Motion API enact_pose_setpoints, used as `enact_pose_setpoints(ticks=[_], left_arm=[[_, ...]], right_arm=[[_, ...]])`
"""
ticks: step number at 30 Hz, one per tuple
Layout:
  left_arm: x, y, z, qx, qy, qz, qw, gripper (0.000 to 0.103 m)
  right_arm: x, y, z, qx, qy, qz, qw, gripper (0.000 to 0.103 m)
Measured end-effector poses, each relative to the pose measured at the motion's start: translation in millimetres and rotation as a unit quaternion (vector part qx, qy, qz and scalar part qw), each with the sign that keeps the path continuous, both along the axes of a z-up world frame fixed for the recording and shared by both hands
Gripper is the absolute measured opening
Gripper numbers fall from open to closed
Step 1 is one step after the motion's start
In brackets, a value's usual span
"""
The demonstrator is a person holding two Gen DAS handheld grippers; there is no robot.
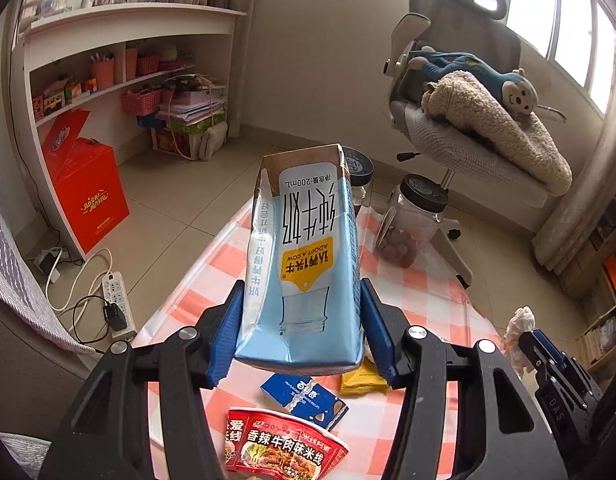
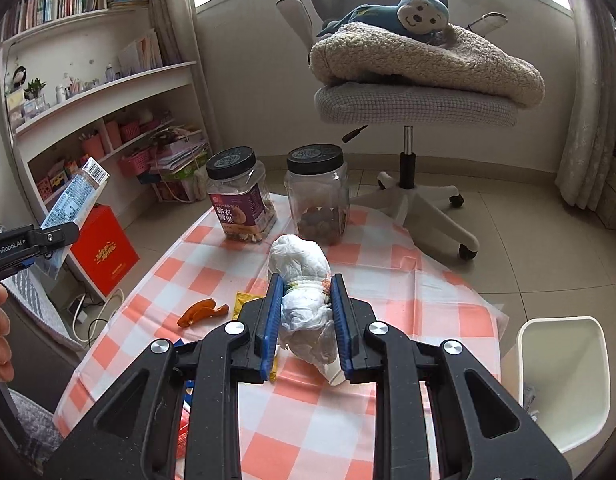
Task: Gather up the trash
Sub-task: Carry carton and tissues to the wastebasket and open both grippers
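Observation:
My left gripper is shut on a light blue 200 mL milk carton and holds it above the checked tablecloth. The carton also shows in the right wrist view, high at the left. My right gripper is shut on a crumpled white tissue wad over the table; the wad also shows in the left wrist view. On the cloth lie a blue snack wrapper, a yellow wrapper, a red noodle cup lid and orange peel.
Two black-lidded jars stand at the table's far end. A white bin stands on the floor at the right of the table. An office chair with a blanket stands behind. Shelves, a red box and a power strip are at the left.

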State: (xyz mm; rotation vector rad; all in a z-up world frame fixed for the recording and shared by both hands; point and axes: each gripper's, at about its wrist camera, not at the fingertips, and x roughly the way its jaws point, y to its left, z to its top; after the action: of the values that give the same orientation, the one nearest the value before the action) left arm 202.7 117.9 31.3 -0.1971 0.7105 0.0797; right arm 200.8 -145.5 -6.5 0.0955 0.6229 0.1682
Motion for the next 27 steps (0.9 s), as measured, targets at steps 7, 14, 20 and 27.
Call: enact_pose_setpoints(ticks=[7,14,20,27], left_arm=[[-1.5,-35.8,2.9,0.016,-0.021,-0.026,0.9993,0.055],[-5.8,-68.1,0.8,0.028,-0.032,-0.058,0.9974,0.055],[-7.1,-95.5,-1.9,0.035,-0.037,-0.086,0.9950,0.055],[-9.7,-130.9,-7.4,0.044,-0.040,-0.121,0.9909,0.055]], right_arm=[[-10.5,-29.0,15.6,0.006,-0.019,-0.024,1.000,0.023],[-19.8,-60.6,23.4,0.013,-0.024,-0.054,0.998,0.024],[-29.2,-92.5,27.6,0.015,-0.026,-0.086,0.996,0.024],[-41.9,-141.0,30.0,0.012,-0.024,-0.138,0.990,0.024]])
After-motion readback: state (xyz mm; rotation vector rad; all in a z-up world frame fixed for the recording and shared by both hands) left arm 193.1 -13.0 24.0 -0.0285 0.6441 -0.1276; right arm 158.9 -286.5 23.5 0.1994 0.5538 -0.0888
